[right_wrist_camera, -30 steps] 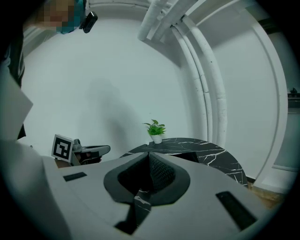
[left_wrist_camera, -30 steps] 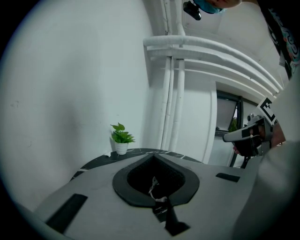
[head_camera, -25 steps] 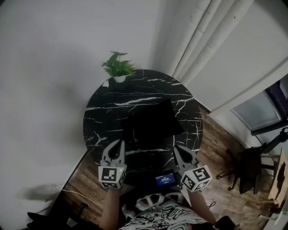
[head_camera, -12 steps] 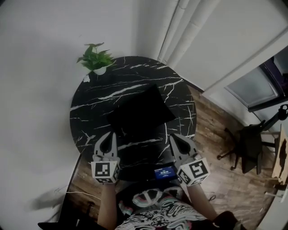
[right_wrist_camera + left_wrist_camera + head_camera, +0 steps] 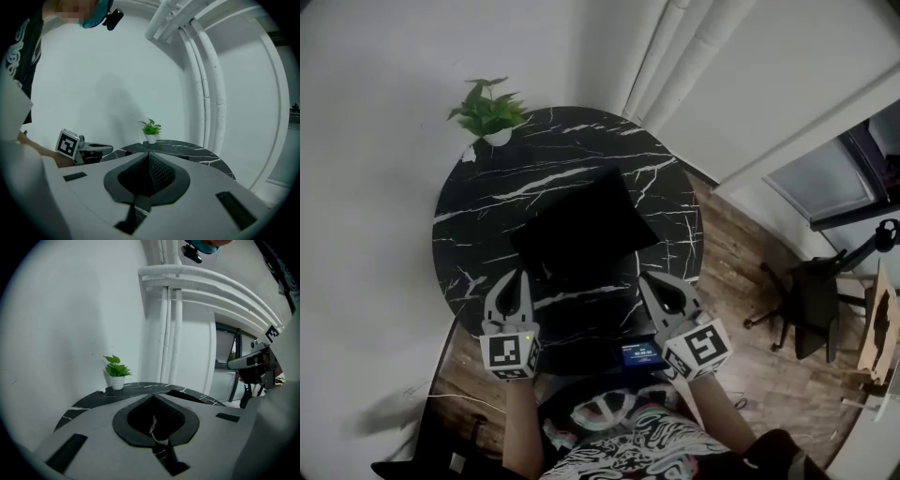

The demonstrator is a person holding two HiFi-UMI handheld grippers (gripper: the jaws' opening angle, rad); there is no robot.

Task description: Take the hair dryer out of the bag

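Observation:
A flat black bag (image 5: 581, 230) lies in the middle of the round black marble table (image 5: 478, 202). No hair dryer shows in any view. My left gripper (image 5: 516, 276) hovers over the table's near left edge, just short of the bag, jaws shut and empty. My right gripper (image 5: 649, 279) is at the near right edge beside the bag, also shut and empty. In the left gripper view the shut jaws (image 5: 153, 395) point across the table (image 5: 89, 401) with the right gripper (image 5: 253, 363) at the right. In the right gripper view the shut jaws (image 5: 148, 153) face the table (image 5: 187, 149), and the left gripper (image 5: 84, 147) is at the left.
A small potted plant (image 5: 487, 112) (image 5: 116, 373) (image 5: 151, 129) stands at the table's far left rim by the white wall. A device with a lit blue screen (image 5: 642, 353) sits at the near edge between my arms. White pipes (image 5: 694, 47) run up the corner. A dark chair (image 5: 811, 309) stands on the wood floor at the right.
The head view has swung, so the table and plant now sit further left and higher. The left gripper has come slightly lower and forward. Both grippers stay shut.

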